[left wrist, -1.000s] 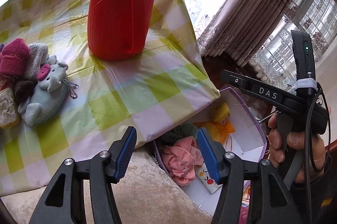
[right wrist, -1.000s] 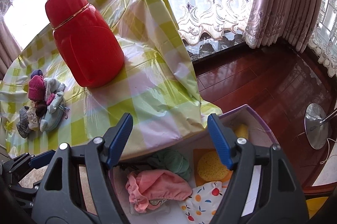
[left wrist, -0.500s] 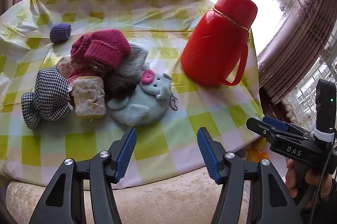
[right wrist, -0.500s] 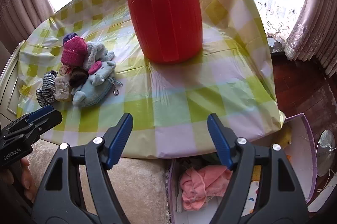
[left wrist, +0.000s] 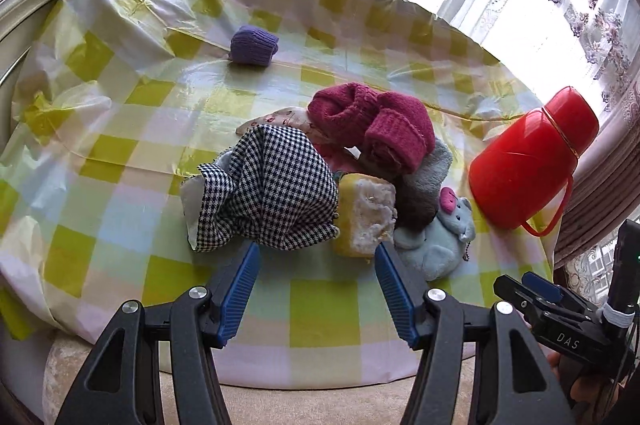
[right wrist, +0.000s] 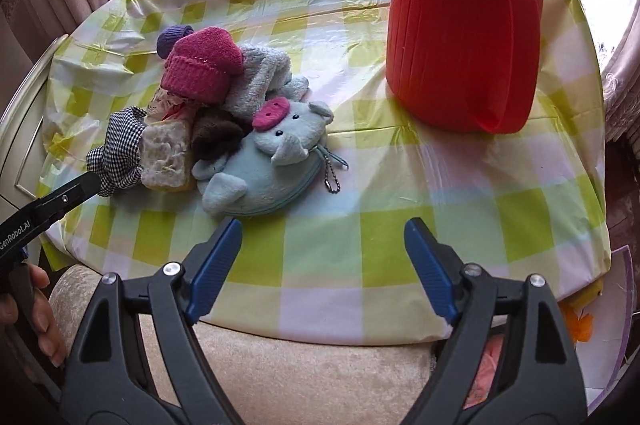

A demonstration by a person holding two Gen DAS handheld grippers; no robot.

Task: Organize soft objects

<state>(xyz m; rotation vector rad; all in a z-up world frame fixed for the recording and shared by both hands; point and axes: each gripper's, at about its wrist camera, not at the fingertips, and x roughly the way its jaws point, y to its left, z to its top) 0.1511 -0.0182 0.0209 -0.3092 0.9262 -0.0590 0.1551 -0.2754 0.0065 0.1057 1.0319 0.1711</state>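
Left gripper (left wrist: 316, 289), marked "GenRobot.AI": jaws apart, empty, checked cloth (left wrist: 276, 193) at 12 o'clock. Right gripper (right wrist: 324, 265), marked "DAS": jaws just widened, empty, plush elephant (right wrist: 264, 165) at 11 o'clock.

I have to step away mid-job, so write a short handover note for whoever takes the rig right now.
Left gripper: open, empty, in front of the checked cloth and sponge.
Right gripper: open, empty, jaws have just been opening; just short of the elephant pouch.
On the table: pile of cloth, sponge, pink socks, grey sock, brown item, pouch; purple sock lies apart behind. Red flask stands to the right.
Done: some soft items show in the box below the table's right edge.
Left: the whole pile and the purple sock.
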